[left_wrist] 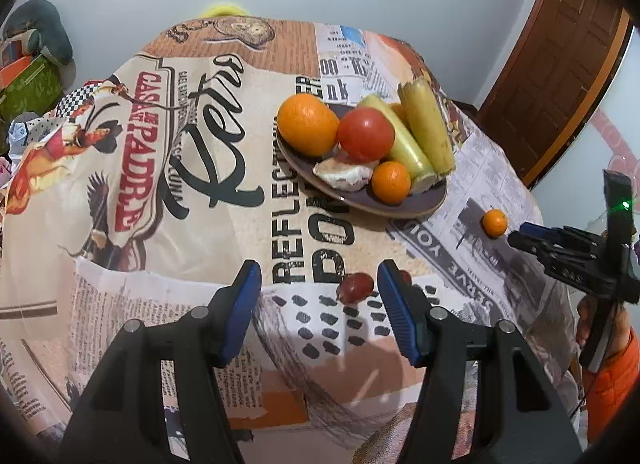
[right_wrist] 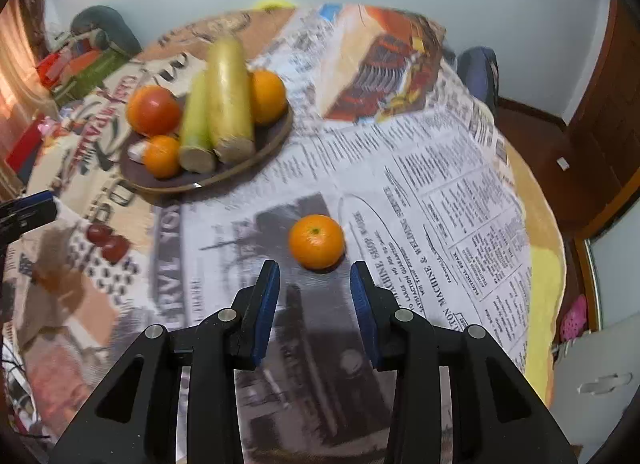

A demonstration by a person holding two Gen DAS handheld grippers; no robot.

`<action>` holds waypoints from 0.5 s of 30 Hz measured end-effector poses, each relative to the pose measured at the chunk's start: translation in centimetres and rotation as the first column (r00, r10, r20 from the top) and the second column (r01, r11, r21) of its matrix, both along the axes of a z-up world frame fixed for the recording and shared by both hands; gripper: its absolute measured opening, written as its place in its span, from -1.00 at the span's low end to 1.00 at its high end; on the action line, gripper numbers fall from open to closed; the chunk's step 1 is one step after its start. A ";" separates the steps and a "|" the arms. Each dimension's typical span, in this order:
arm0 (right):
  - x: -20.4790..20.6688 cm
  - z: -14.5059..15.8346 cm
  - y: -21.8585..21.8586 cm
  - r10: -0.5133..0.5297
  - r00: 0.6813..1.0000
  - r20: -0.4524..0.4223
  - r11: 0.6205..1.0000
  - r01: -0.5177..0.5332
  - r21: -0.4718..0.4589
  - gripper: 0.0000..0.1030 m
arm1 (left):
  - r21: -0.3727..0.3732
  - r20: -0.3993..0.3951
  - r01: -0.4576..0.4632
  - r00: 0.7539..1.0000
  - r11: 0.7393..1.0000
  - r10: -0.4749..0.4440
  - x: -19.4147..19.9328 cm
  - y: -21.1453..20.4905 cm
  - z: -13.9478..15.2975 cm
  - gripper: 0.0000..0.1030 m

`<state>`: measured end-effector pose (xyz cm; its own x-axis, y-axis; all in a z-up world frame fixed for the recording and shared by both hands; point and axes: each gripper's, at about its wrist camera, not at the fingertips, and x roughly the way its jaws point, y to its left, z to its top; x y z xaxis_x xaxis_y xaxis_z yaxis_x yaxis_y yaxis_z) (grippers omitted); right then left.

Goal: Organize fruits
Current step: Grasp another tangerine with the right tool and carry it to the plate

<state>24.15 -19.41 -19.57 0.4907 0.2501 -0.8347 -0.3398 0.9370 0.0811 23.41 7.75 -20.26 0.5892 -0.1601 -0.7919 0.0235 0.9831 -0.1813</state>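
Observation:
A dark plate (left_wrist: 416, 206) (right_wrist: 276, 136) holds a large orange (left_wrist: 307, 124), a tomato (left_wrist: 366, 134), two yellow-green corn cobs (left_wrist: 426, 124) (right_wrist: 228, 96), a small orange (left_wrist: 391, 182) and a pale piece of fruit (left_wrist: 344, 176). A loose small orange (right_wrist: 317, 241) (left_wrist: 495, 223) lies on the cloth just ahead of my open, empty right gripper (right_wrist: 315, 276). Red grapes (left_wrist: 356, 287) (right_wrist: 108, 242) lie on the cloth between the tips of my open, empty left gripper (left_wrist: 318, 276), near the right finger.
The round table wears a newspaper-print cloth (left_wrist: 160, 184). Boxes and clutter (left_wrist: 28, 80) stand left of the table. A wooden door (left_wrist: 560, 64) is at the right. A blue chair back (right_wrist: 478, 72) stands behind the table.

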 end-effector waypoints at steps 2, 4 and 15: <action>0.6 -0.5 0.0 -0.002 1.000 -0.008 1.000 0.002 0.006 -0.35 | 0.002 -0.007 0.003 1.000 1.000 -0.003 0.2 -0.1 -0.3 0.17; 1.2 -0.8 0.1 0.001 1.000 -0.011 1.000 -0.001 0.018 -0.35 | 0.005 -0.012 0.006 1.000 1.000 -0.006 0.3 -0.2 -0.7 0.17; 1.7 -0.6 2.8 0.038 0.999 -0.003 0.996 -0.038 0.082 -0.39 | 0.030 -0.016 0.010 1.000 1.000 -0.010 0.7 -0.6 -1.7 0.17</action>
<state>25.84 -16.60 -20.13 0.4758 0.3365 -0.8126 -0.3745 0.9135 0.1589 24.11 7.18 -21.95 0.5755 -0.1418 -0.8054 0.0305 0.9879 -0.1522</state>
